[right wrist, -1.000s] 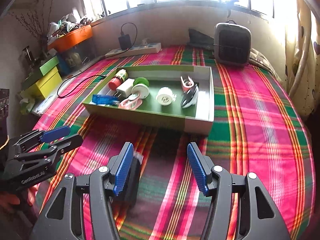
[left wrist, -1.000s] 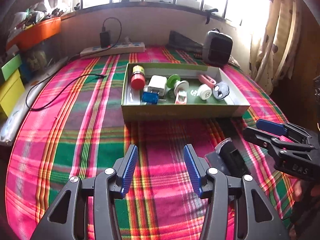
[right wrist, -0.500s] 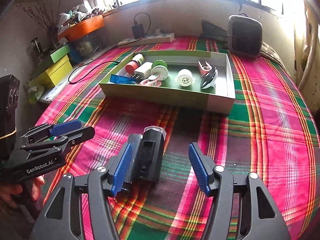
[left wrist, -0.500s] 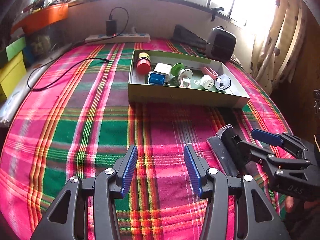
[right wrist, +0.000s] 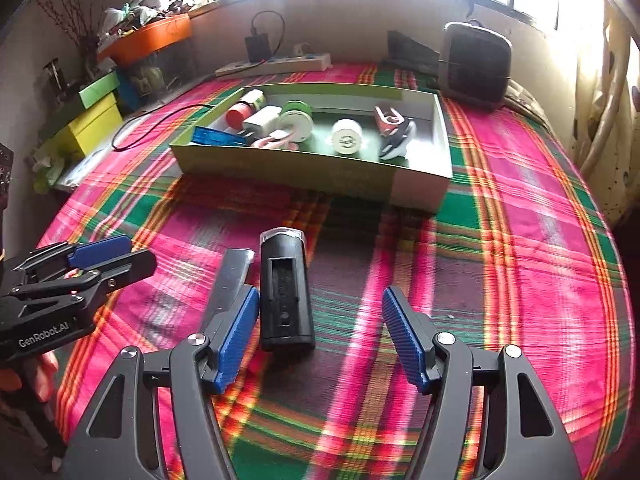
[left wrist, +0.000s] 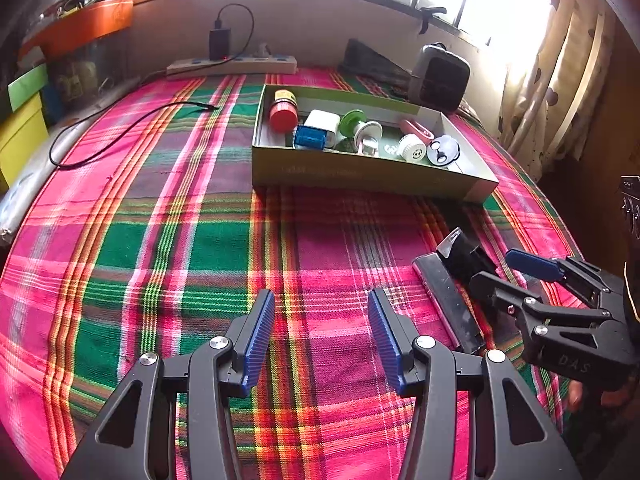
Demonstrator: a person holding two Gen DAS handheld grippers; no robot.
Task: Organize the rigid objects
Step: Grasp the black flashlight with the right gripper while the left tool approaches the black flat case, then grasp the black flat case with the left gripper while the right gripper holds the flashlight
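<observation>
A black box-shaped device [right wrist: 285, 288] lies on the plaid cloth beside a flat dark strip [right wrist: 229, 280]. My right gripper [right wrist: 320, 336] is open, its left pad beside the device's near end, not gripping it. The device [left wrist: 460, 254] and strip [left wrist: 446, 300] also show in the left wrist view, with the right gripper [left wrist: 508, 268] over them. My left gripper [left wrist: 320, 340] is open and empty above the cloth, left of the device. A green tray [left wrist: 360, 176] holds several small objects, among them a red-capped bottle [left wrist: 283, 114] and a white charger [left wrist: 322, 122].
A dark heater [right wrist: 476, 64] stands behind the tray at right. A power strip [left wrist: 232, 66] with a charger and a black cable [left wrist: 120, 132] lies at the back left. Yellow and green boxes [right wrist: 94, 120] and an orange planter [right wrist: 146, 38] line the left side. Curtain at right.
Both grippers have drawn back and risen from the tray. The black device, earlier at the right gripper's left finger, now lies further forward between the fingers. Both stay open.
</observation>
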